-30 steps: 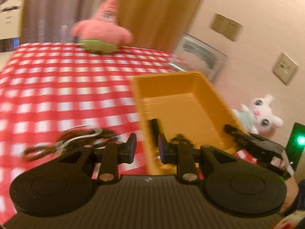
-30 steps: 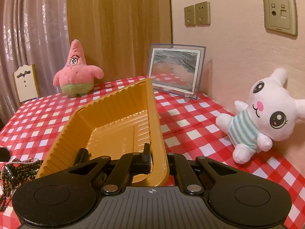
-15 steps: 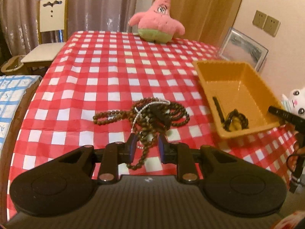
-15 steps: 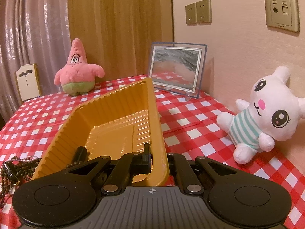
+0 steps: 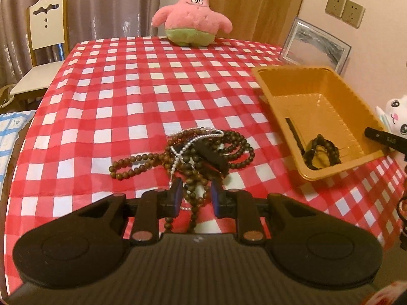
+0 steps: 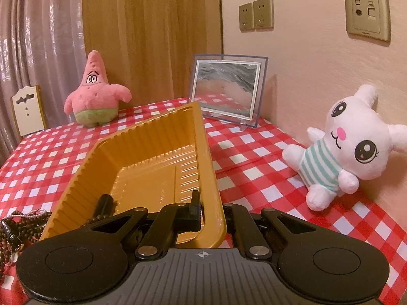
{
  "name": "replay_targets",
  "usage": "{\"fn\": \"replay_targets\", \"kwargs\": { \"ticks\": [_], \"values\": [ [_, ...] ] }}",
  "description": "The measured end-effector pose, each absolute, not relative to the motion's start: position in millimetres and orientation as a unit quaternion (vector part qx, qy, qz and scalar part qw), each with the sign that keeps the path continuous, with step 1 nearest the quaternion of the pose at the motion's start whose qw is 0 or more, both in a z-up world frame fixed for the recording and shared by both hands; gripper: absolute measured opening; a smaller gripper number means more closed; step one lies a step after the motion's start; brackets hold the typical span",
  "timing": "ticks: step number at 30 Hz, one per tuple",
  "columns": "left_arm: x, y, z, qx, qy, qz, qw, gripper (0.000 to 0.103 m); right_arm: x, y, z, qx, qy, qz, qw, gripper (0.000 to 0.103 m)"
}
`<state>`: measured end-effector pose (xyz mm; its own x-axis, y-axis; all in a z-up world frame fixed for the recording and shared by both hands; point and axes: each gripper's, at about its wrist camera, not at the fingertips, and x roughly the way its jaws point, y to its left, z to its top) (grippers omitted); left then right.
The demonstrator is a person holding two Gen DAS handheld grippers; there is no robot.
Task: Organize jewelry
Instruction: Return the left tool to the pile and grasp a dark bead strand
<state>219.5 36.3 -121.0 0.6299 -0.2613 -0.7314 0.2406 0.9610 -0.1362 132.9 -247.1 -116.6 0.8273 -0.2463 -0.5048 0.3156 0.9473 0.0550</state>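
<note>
Your left gripper (image 5: 195, 195), fingers parted, hangs over the tangled brown bead necklaces (image 5: 188, 155). Your right gripper (image 6: 213, 216) fingers pinch the orange ribbed plastic tray (image 6: 152, 152) by its near rim. Open checked surface (image 5: 132, 76) lies beyond.

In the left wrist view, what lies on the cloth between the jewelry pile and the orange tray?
Nothing: only bare checkered tablecloth separates the bead pile from the orange tray, seen in the left wrist view.

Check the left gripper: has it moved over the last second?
Yes. The left gripper has swung left, away from the yellow tray and back to the bead pile, which now lies just ahead of its open jaws.
</note>
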Motion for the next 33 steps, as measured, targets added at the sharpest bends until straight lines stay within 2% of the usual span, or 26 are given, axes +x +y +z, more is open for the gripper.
{"fn": "replay_targets", "kwargs": {
  "ticks": [21, 29, 33],
  "values": [
    [257.5, 60.0, -132.1, 0.023, 0.402, -0.110, 0.909, 0.020, 133.0, -246.5, -116.3, 0.068, 0.256, -0.153, 0.952, 0.005],
    [284.3, 74.0, -153.0, 0.115, 0.424, -0.108, 0.892, 0.020, 132.9, -246.5, -116.3, 0.068, 0.256, -0.153, 0.952, 0.005],
    [297.7, 79.8, -160.3, 0.120, 0.432, -0.118, 0.886, 0.021, 132.8, -247.4, -116.4, 0.069, 0.256, -0.153, 0.952, 0.005]
  ]
}}
